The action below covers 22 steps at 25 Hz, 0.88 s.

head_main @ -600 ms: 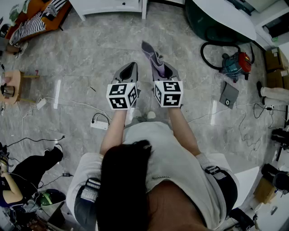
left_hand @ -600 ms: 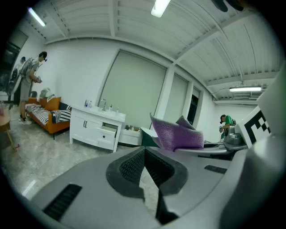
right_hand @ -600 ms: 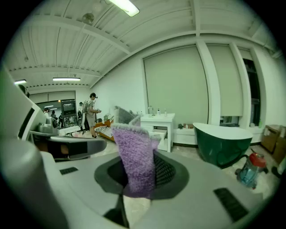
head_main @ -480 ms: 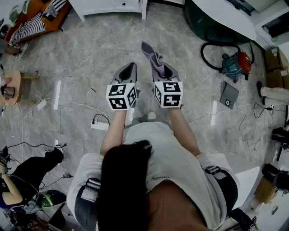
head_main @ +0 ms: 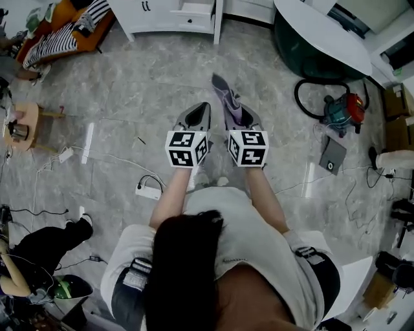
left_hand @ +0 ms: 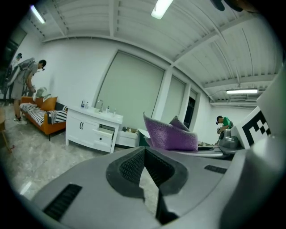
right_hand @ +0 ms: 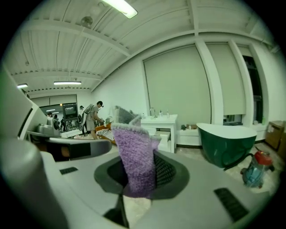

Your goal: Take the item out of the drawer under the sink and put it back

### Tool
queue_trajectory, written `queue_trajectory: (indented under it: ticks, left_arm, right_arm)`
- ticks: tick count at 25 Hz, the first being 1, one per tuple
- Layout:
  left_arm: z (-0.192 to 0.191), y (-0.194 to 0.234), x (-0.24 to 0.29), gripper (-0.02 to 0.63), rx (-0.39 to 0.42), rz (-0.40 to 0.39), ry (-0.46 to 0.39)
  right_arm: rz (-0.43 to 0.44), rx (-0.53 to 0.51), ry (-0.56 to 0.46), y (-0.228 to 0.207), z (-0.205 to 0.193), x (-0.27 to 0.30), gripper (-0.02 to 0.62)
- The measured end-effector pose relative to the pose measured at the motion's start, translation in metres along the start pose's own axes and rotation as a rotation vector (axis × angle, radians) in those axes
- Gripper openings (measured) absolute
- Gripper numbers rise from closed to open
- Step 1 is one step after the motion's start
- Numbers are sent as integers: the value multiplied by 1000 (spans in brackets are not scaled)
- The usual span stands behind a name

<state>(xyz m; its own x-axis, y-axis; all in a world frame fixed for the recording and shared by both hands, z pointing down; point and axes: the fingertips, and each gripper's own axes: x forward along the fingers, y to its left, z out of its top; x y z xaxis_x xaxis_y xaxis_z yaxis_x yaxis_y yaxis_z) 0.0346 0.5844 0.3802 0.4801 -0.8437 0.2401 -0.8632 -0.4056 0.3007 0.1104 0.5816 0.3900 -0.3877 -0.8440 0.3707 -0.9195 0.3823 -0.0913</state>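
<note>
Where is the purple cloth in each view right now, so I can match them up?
Head view: purple cloth just above centre.
Left gripper view: cloth right of centre, beyond the jaws.
Right gripper view: cloth dead centre, pinched between the jaws.
Shared landmark: white sink cabinet, top edge in head view, background in both gripper views.

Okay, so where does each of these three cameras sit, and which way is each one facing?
Head view: on the person's head, facing steeply down at the floor; shows hair, shoulders, forearms, left gripper, right gripper.
Left gripper view: on that gripper, facing along its empty jaws toward the white sink cabinet.
Right gripper view: on that gripper, facing the cabinet and a green bathtub; its jaws clamp a purple cloth.
Shared: all three show cabinet and cloth.
</note>
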Motion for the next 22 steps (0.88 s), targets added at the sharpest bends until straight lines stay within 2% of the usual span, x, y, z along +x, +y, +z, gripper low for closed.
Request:
queue_trajectory:
  ticks: [4,10,22]
  left_arm:
    - [0,13,-4,3,4,-12,12]
    - [-1,34,-17,3,0,-33,20]
    - [4,55,-15,3,4,-32,32]
  right_arm:
    - [3,-25,-16,16,2,7,112]
    - [-9,-2,-20,41,3,15,112]
    - [-37,36,-21,41,10,27,112]
